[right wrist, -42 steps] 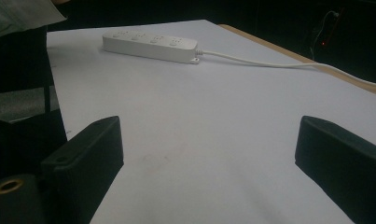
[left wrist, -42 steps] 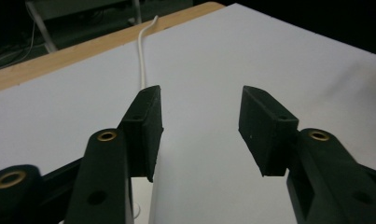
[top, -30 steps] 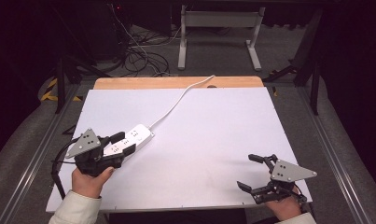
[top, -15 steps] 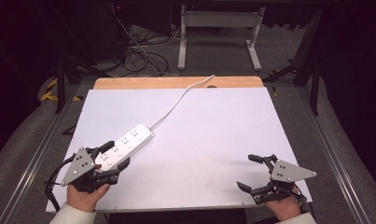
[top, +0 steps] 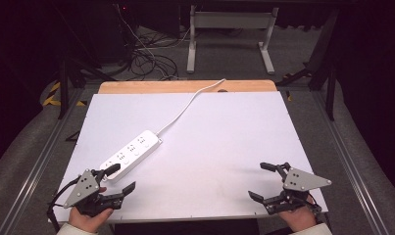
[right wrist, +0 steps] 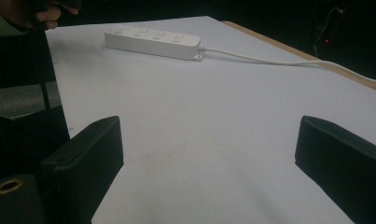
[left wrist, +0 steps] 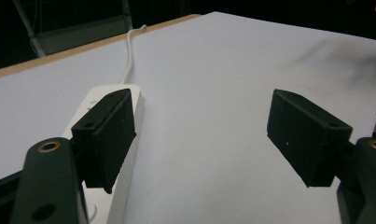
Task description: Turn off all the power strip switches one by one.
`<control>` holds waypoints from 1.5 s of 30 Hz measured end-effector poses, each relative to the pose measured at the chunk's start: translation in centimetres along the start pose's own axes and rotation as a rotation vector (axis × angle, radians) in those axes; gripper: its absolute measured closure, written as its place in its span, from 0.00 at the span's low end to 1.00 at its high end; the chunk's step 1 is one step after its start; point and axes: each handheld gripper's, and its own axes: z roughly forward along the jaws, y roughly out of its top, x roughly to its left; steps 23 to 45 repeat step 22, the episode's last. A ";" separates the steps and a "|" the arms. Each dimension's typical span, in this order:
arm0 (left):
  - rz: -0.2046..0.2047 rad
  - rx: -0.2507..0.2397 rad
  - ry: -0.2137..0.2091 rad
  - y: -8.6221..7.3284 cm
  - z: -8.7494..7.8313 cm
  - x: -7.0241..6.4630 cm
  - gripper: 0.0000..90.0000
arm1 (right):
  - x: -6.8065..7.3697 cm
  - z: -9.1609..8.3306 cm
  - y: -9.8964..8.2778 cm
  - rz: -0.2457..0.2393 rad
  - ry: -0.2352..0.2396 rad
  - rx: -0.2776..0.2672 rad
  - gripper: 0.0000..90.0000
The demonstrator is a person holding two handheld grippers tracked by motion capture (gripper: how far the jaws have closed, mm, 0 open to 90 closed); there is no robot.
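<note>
Both the left gripper and right gripper gape empty at the table's near edge, while the power strip lies just beside the left jaw, so a careless sweep could snag its cord

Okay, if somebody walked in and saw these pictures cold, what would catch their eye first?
Probably the long white plastic power strip lying diagonally on the left of the white table, its white cord trailing off the far edge. Then the left gripper and right gripper, both open, at the near corners.
</note>
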 end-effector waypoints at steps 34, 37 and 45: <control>0.023 -0.004 0.038 -0.3 -0.1 0.1 0.26 | -0.2 0.2 -0.1 0.015 0.005 0.013 0.09; 0.023 -0.004 0.038 -0.3 -0.1 0.1 0.26 | -0.2 0.2 -0.1 0.015 0.005 0.013 0.09; 0.023 -0.004 0.038 -0.3 -0.1 0.1 0.26 | -0.2 0.2 -0.1 0.015 0.005 0.013 0.09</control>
